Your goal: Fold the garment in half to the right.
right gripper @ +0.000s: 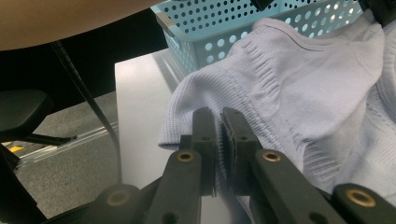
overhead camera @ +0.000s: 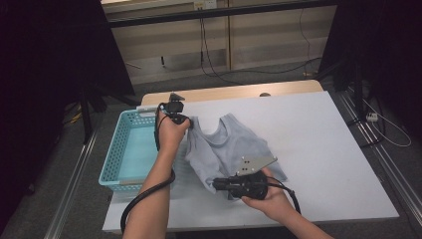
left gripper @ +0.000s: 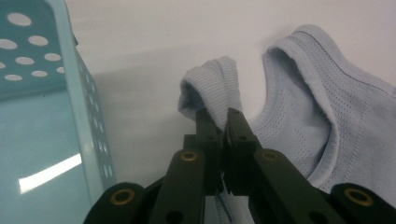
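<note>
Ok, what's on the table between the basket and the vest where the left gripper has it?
Nothing: in the left gripper view, bare white table separates the basket from the vest, pinched in the left gripper.

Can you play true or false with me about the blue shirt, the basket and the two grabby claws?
1. The left gripper pinches a shoulder strap of the light blue tank top. True.
2. The tank top lies inside the basket. False: it lies on the white table, beside the basket.
3. The right gripper is shut on the top's bottom edge. True.
4. The basket is red. False: it is light blue with round holes.
5. The basket stands to the left of the tank top in the high view. True.
</note>
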Demonstrator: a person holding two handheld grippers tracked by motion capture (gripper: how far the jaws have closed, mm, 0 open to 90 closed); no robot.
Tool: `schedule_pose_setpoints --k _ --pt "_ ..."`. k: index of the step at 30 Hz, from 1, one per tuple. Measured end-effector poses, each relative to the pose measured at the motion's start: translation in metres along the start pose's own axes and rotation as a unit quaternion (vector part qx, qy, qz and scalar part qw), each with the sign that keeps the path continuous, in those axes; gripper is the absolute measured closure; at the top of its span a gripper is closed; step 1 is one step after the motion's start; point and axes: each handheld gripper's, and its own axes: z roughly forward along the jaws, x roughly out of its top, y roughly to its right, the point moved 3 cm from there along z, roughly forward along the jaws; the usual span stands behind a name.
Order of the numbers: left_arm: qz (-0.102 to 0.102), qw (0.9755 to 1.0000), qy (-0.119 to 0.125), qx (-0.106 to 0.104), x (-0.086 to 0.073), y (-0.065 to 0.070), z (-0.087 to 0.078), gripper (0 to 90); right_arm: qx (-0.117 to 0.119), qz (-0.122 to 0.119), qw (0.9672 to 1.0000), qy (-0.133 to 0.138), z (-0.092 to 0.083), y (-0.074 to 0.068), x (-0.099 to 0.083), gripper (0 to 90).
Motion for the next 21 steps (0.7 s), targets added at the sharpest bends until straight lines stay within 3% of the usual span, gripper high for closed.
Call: schedule_pose_setpoints --k 10,21 --pt "0.002 1.0 0.003 -0.003 0.003 0.002 0.0 86.8 0.002 0.0 1.0 -0.005 0.003 -0.005 -0.004 85.1" --pt "0.015 0.9998 0.006 -0.006 0.012 0.015 0.006 86.9 -0.028 0.012 0.9995 0.002 -0.014 0.001 -0.012 85.0"
